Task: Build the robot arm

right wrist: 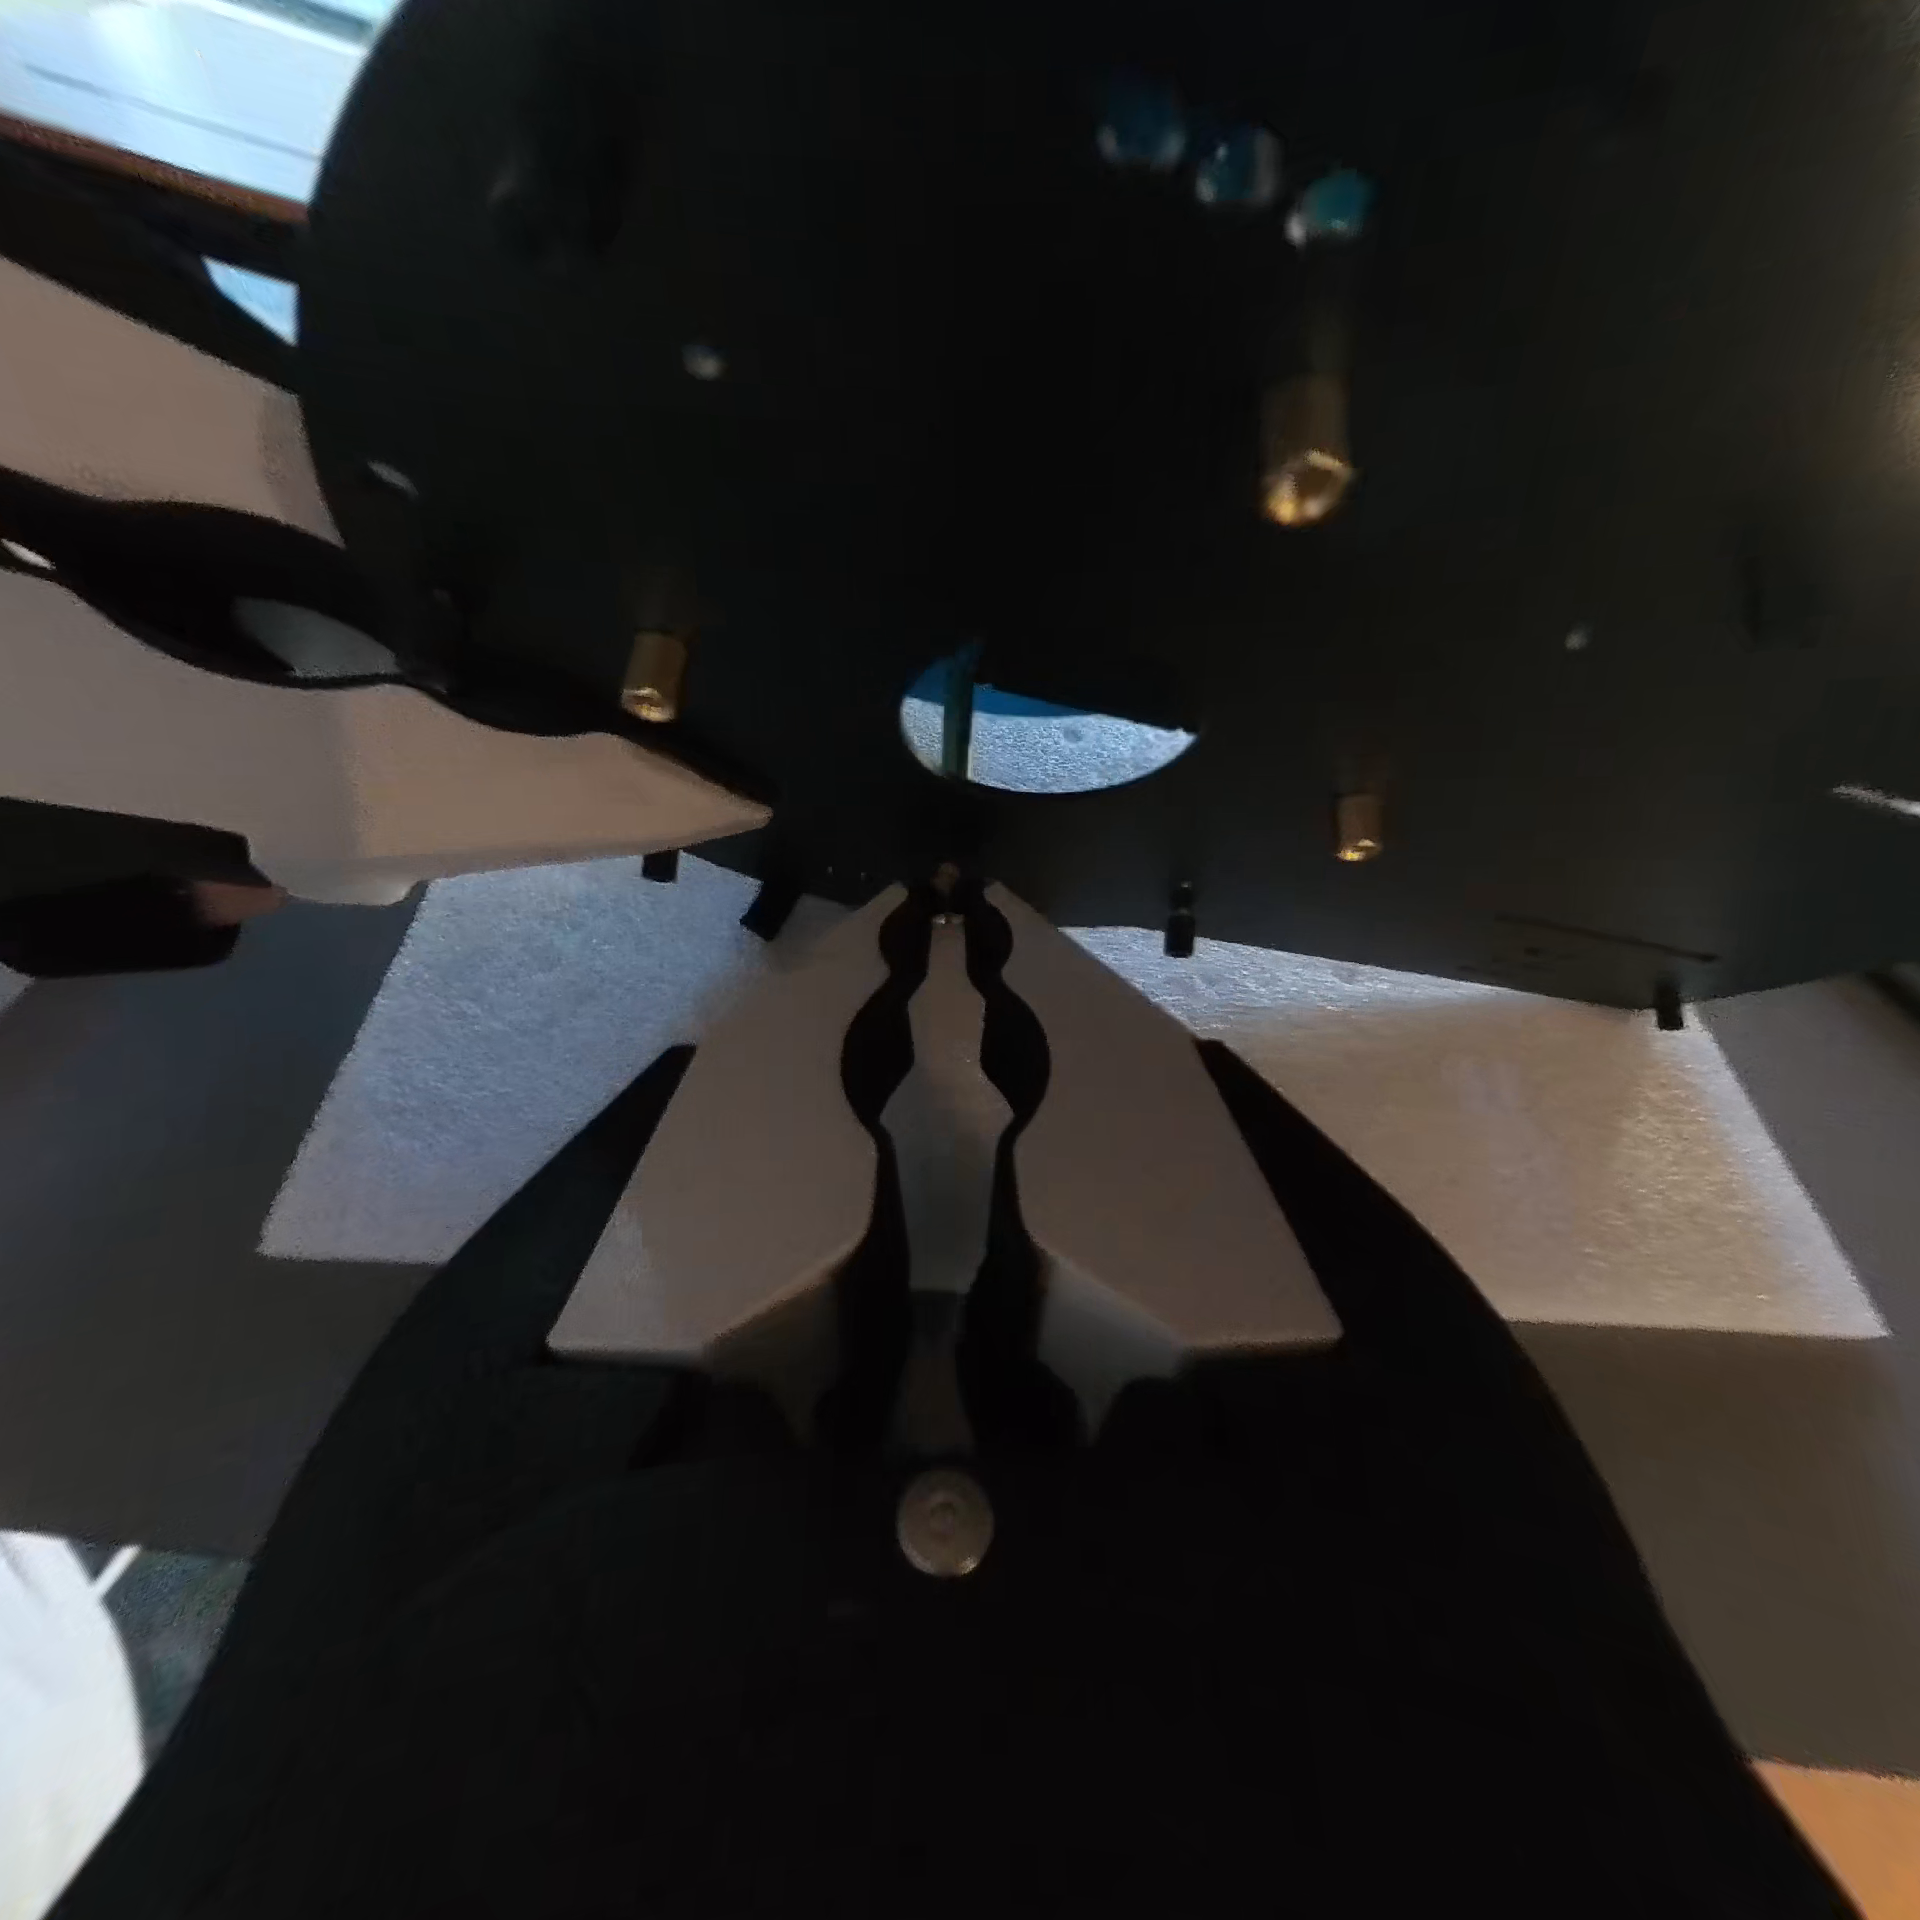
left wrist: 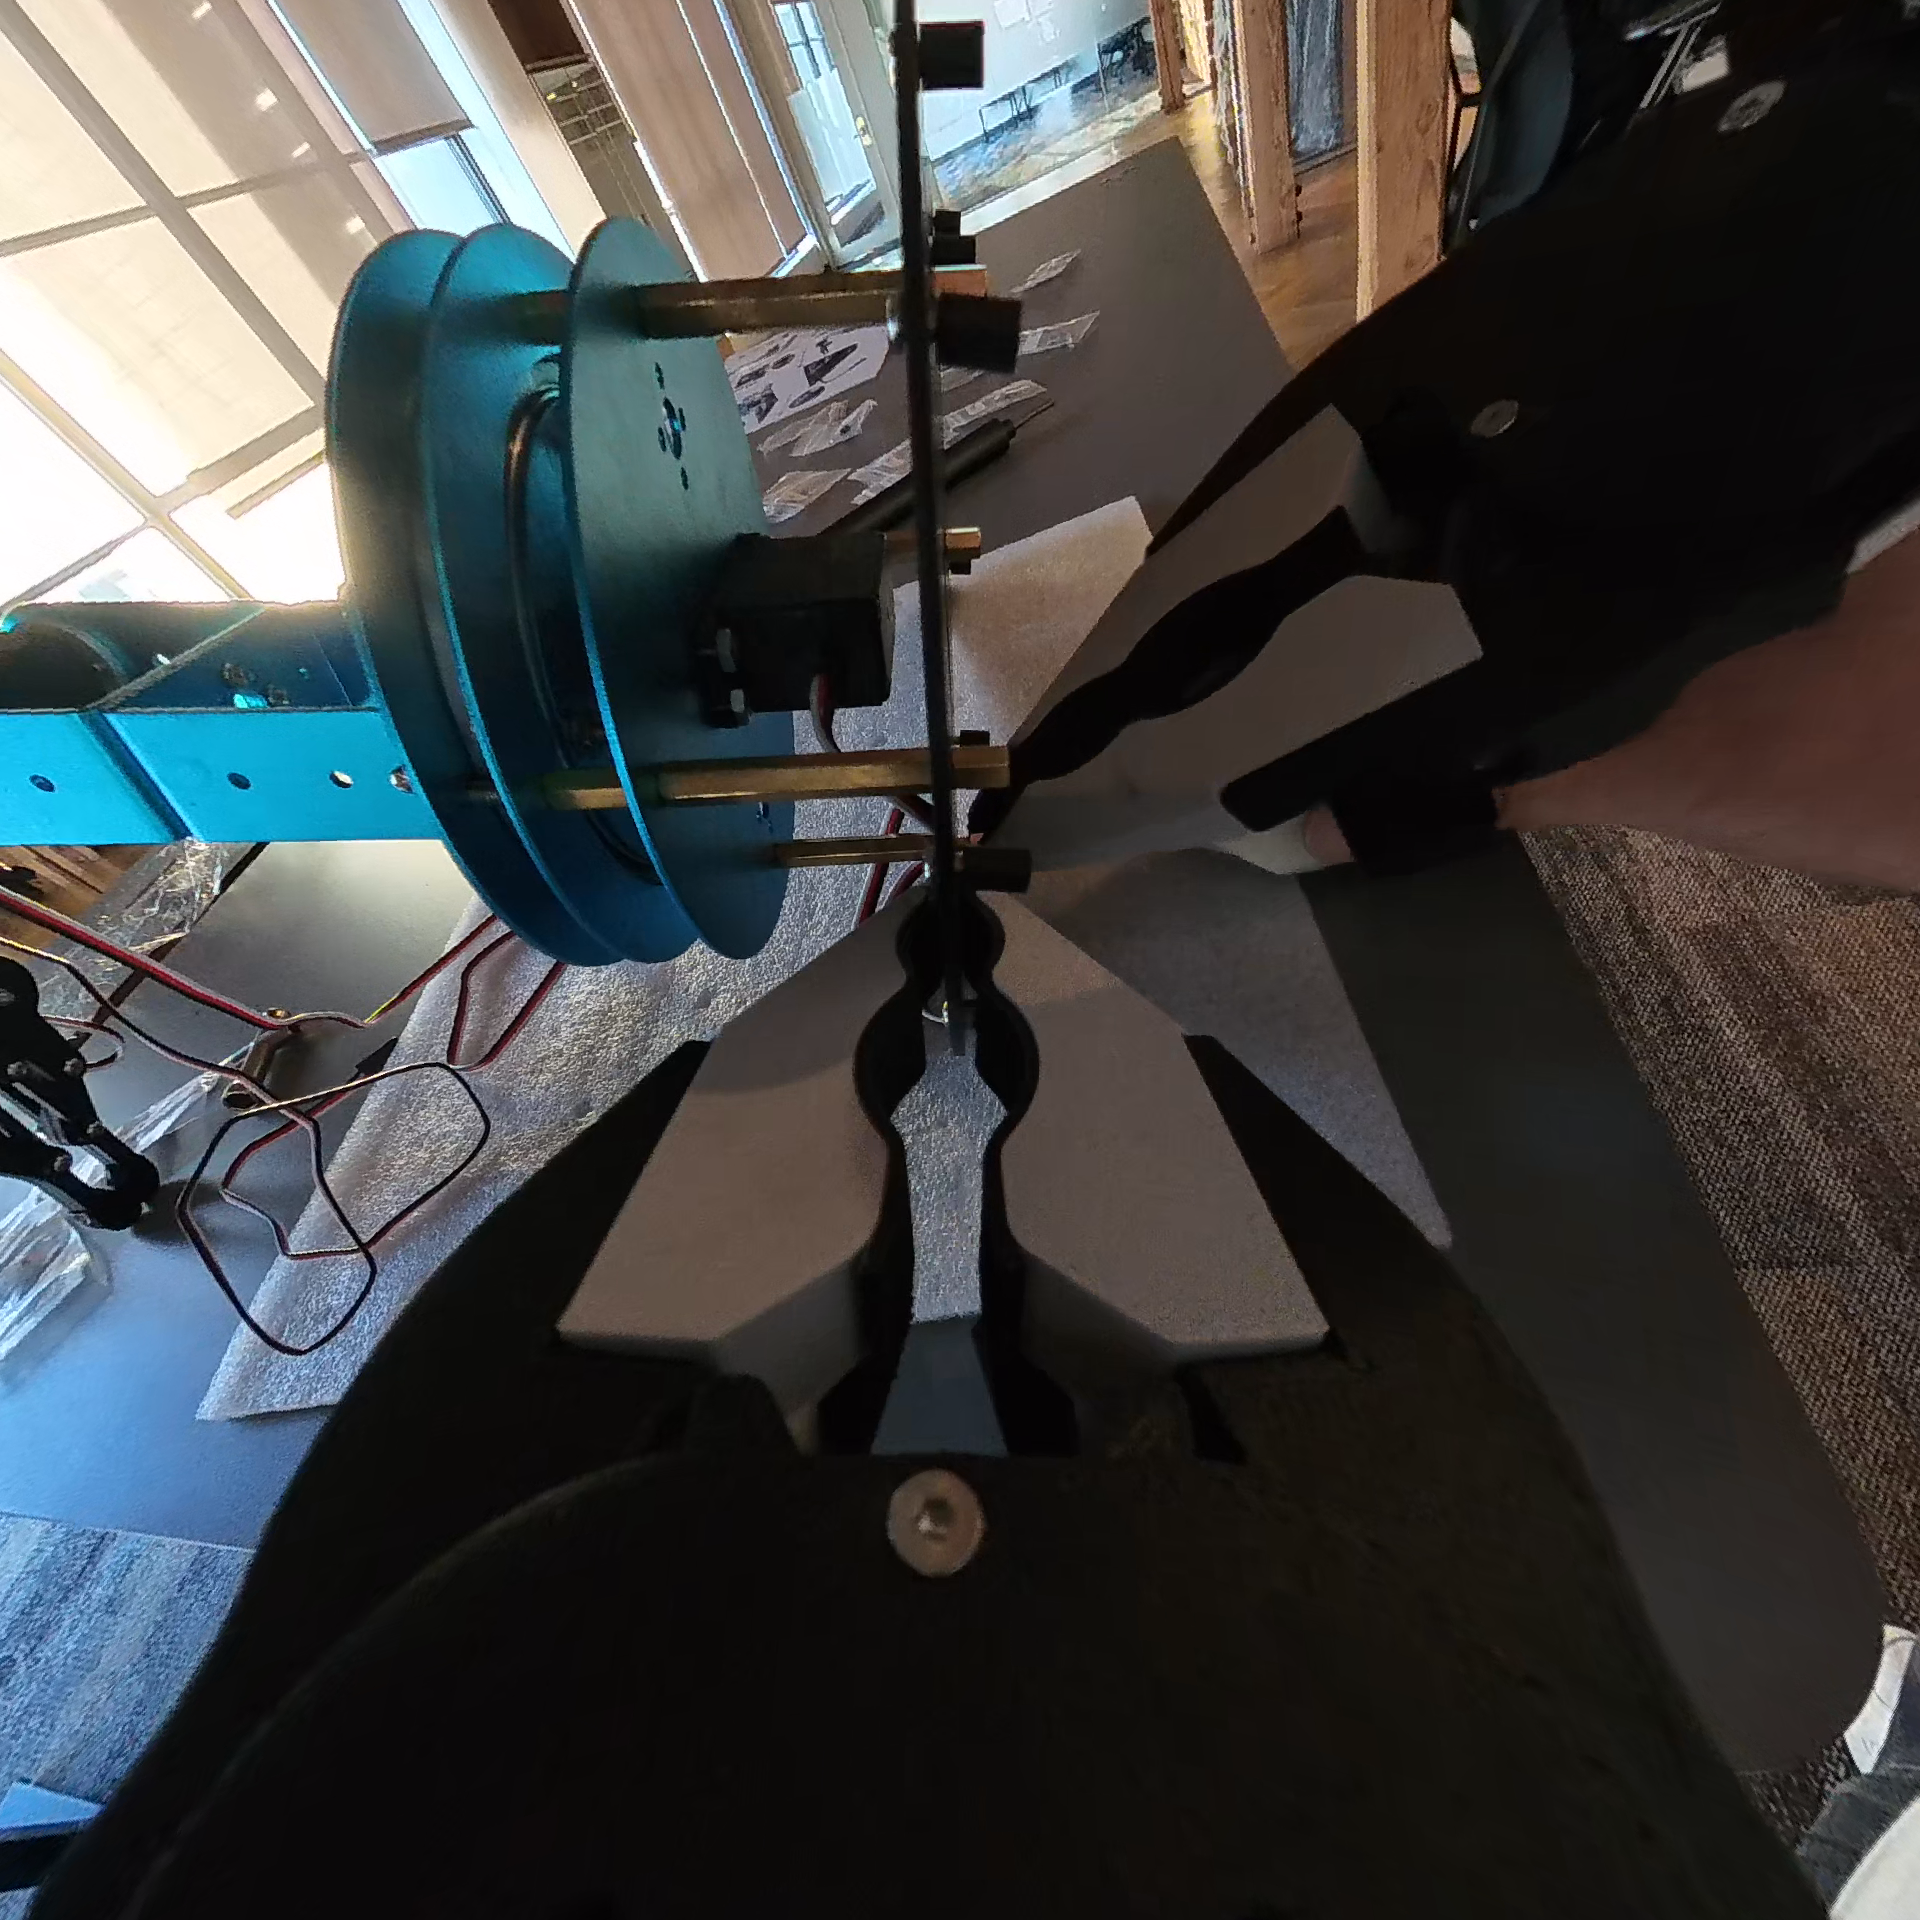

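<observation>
A thin black round plate (left wrist: 920, 520) stands on edge, joined by brass standoffs (left wrist: 790, 779) to stacked blue discs (left wrist: 499, 582) and a blue beam (left wrist: 208, 748). My left gripper (left wrist: 948, 935) is shut on the plate's lower edge; it also shows in the right wrist view (right wrist: 748, 821). My right gripper (right wrist: 943, 891) is shut on a small fastener (right wrist: 945, 881) at the foot of the plate's face (right wrist: 935, 416), just below a round hole (right wrist: 1039, 727). In the left wrist view the right gripper (left wrist: 992, 821) comes in from the upper right, beside a short black standoff (left wrist: 1003, 868).
The assembly rests on a white foam sheet (left wrist: 1039, 603) on a dark table (left wrist: 1558, 1143). A black servo (left wrist: 810, 623) sits behind the plate. Red and black wires (left wrist: 343, 1195) loop at left. Bagged parts (left wrist: 831, 384) lie farther back. A hand (left wrist: 1714, 748) holds the right gripper. About 4 centimeters separates my left fingertips from my right.
</observation>
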